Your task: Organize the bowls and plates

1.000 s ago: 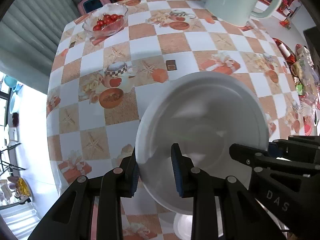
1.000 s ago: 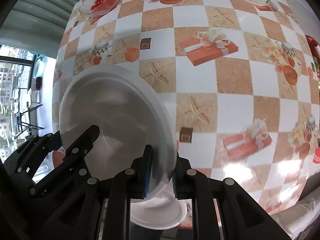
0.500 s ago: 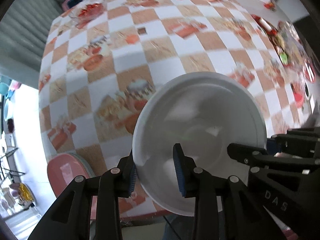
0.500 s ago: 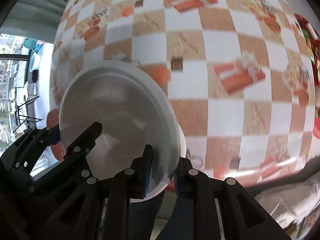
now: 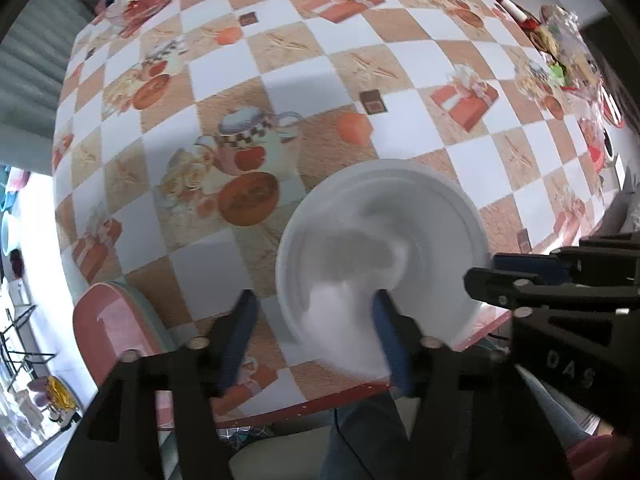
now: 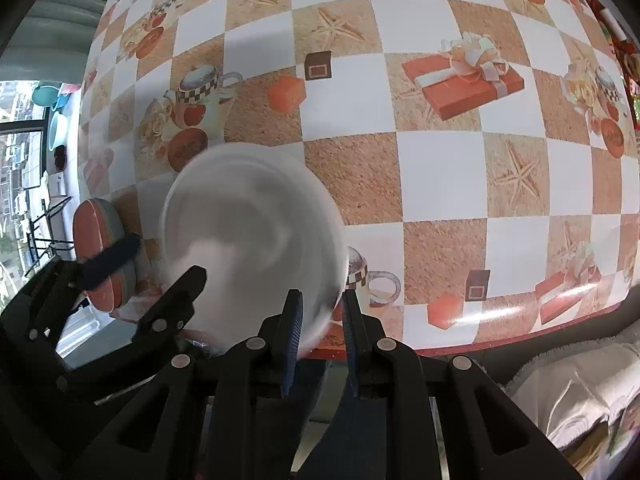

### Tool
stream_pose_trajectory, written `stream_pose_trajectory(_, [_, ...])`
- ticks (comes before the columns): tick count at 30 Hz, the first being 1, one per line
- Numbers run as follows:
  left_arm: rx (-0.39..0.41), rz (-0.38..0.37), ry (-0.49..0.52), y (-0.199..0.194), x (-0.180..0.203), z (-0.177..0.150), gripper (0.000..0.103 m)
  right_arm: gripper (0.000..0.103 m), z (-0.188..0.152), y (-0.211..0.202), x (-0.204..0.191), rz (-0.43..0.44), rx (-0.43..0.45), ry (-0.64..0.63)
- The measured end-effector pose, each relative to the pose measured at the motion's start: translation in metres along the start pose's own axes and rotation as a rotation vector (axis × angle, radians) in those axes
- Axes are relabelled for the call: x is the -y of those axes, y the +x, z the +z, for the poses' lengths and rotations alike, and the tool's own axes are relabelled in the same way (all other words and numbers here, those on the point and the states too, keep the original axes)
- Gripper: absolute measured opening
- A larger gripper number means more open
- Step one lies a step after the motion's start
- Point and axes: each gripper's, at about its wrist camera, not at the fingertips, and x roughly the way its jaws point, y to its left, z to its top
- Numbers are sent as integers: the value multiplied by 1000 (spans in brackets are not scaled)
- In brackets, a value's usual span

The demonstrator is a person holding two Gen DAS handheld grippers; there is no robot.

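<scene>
A white bowl (image 5: 380, 256) (image 6: 252, 240), blurred, is at the near edge of the checked table (image 5: 304, 80) (image 6: 440, 168). My right gripper (image 6: 320, 332) is shut on the bowl's near right rim. My left gripper (image 5: 314, 334) straddles the left rim and its jaws are opening. Its left pad (image 5: 240, 328) stands clear of the bowl's outer wall, and the right pad (image 5: 386, 332) is inside the bowl. I cannot tell whether the bowl rests on the cloth. In the left wrist view the right gripper (image 5: 516, 276) shows at the bowl's right side.
A stack of pink plates with teal edges (image 5: 108, 328) (image 6: 96, 256) sits at the table's near left corner, close to the bowl. A glass bowl of red fruit (image 5: 140, 0) stands at the far left. A person's legs (image 5: 360, 440) are below the front edge.
Both grippers have carried the bowl toward the table's near edge and slightly lower. The left gripper's jaws have spread off the rim. The pink plate stack has come into view.
</scene>
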Motion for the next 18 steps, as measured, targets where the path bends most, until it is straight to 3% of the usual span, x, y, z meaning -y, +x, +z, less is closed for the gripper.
stream_pose_trajectory(1, [5, 2, -7, -1, -3, 0, 76, 21, 0, 0, 2, -3, 0, 5])
stream_pose_trajectory(2, [12, 4, -13, -3, -7, -1, 79, 28, 1, -1, 4, -7, -2, 10])
stream_pose_trajectory(3, [22, 5, -17, -5, -10, -2, 79, 56, 1, -2, 6, -9, 0, 13])
stream_pose_trajectory(5, [43, 18, -22, -10, -17, -5, 82, 84, 1, -8, 11, -19, 21, 10])
stream_pose_trajectory(8, [46, -14, -43, -12, -31, -12, 85, 86, -2, -14, 16, -17, 32, 10])
stream_pose_trajectory(10, [34, -17, -62, -12, -37, -16, 90, 103, -3, -14, 19, -29, 36, 19])
stream_pose_trajectory(12, [4, -4, -83, -7, -40, -18, 103, 103, -6, -15, 21, -37, 43, 33])
stream_pose_trajectory(18, [-26, -14, -100, 0, -44, -20, 103, 103, -9, -9, 19, -30, 32, 48])
